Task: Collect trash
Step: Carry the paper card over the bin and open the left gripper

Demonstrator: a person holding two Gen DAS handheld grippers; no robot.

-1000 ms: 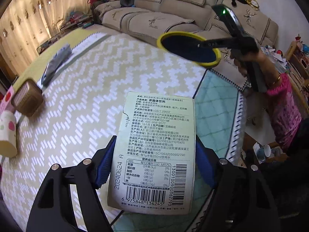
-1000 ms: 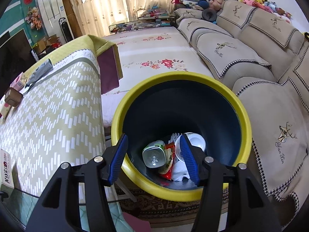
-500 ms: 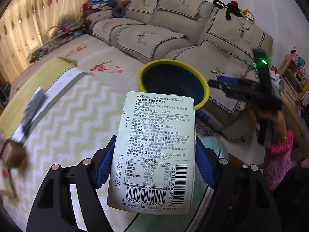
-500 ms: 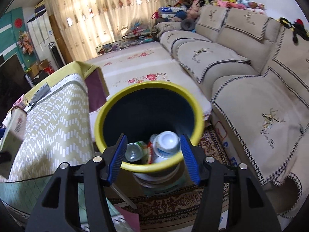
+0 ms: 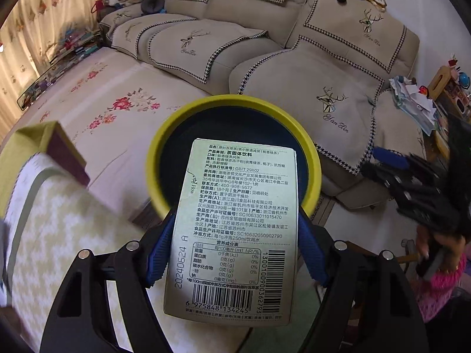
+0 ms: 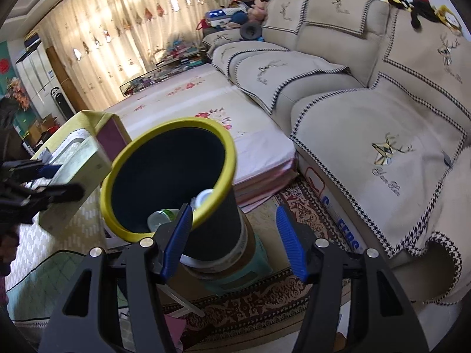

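Left tool (image 5: 235, 247) clamps the tea box (image 5: 238, 229) by its side edges, above the yellow-rimmed bin (image 5: 312, 158) — likely light, crushable cardboard. Right tool (image 6: 232, 241) half-open, holding nothing.

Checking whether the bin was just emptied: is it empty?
No. The right wrist view shows a can and a white cup inside the bin.

Carton (image 5: 235, 229) before the bin (image 5: 312, 158), sofa (image 5: 338, 94) behind it, table (image 5: 64, 229) at left.
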